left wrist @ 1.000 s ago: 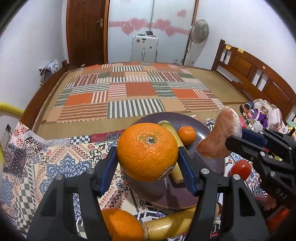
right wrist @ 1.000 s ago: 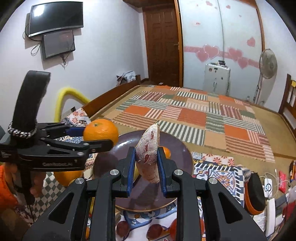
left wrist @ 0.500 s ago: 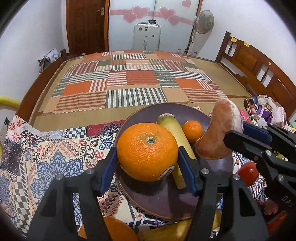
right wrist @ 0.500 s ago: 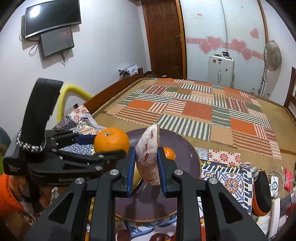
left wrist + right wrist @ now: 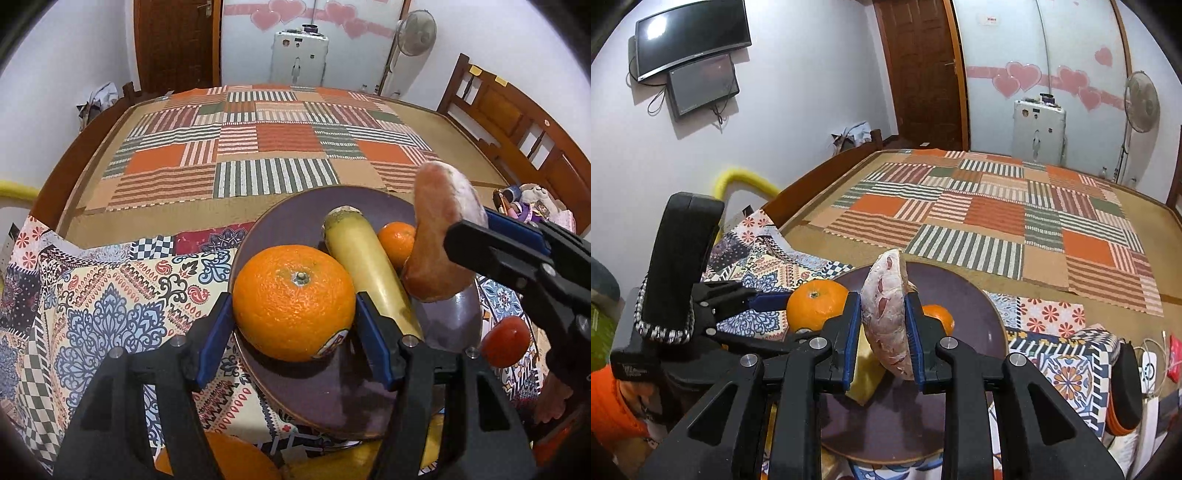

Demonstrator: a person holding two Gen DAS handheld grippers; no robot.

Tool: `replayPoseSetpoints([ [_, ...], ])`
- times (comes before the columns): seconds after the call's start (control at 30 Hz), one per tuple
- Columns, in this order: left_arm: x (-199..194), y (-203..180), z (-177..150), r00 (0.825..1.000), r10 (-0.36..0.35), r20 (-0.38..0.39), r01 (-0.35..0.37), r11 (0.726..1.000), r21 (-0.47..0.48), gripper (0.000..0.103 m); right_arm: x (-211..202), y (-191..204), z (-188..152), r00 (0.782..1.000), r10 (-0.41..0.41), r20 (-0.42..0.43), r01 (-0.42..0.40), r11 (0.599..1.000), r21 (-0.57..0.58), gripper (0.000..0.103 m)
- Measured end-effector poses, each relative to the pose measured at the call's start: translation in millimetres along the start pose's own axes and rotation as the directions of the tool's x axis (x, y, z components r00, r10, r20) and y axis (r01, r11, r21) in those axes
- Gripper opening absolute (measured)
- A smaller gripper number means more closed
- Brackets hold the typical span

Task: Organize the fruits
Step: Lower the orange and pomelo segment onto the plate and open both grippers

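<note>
My left gripper (image 5: 293,306) is shut on a large orange (image 5: 291,291), held low over the left part of a purple plate (image 5: 295,218). A long yellow fruit (image 5: 369,266) and a small orange (image 5: 397,240) lie on the plate. My right gripper (image 5: 881,325) holds a flat pink mottled fruit piece (image 5: 886,314) upright over the plate (image 5: 960,295). Its jaws are opening, and the pads still touch the piece on both sides. In the left wrist view the piece (image 5: 439,240) hangs over the plate's right side, close to the small orange.
The plate sits on a patterned cloth (image 5: 110,295) at the near end of a bed with a striped patchwork mat (image 5: 258,147). A red fruit (image 5: 504,341), another orange (image 5: 229,458) and a yellow fruit (image 5: 332,465) lie beside the plate. Clutter (image 5: 1145,369) is at the right.
Both grippers have moved a little further over the plate. The left one sank with the large orange. The pink piece is now closer to the small orange.
</note>
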State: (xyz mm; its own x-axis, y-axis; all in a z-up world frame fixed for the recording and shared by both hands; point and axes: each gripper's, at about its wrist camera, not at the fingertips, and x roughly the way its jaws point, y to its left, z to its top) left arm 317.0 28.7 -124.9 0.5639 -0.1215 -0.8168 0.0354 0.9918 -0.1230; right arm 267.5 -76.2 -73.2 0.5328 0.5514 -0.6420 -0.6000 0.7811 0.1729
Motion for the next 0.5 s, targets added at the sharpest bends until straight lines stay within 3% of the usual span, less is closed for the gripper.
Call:
replayPoseSetpoints([
  [0.2, -3, 4, -1, 1.0, -0.024, -0.005, 0.024, 1.0, -0.011, 0.065, 4, 1, 0, 1.0, 0.008, -0.016, -0.008, 1.0, 0.009, 0.025],
  [0.5, -35, 8, -2, 0.997, -0.01, 0.076, 0.01, 1.0, -0.001, 0.071, -5, 5, 0, 1.0, -0.013, 0.009, 0.013, 1.0, 0.004, 0.037],
])
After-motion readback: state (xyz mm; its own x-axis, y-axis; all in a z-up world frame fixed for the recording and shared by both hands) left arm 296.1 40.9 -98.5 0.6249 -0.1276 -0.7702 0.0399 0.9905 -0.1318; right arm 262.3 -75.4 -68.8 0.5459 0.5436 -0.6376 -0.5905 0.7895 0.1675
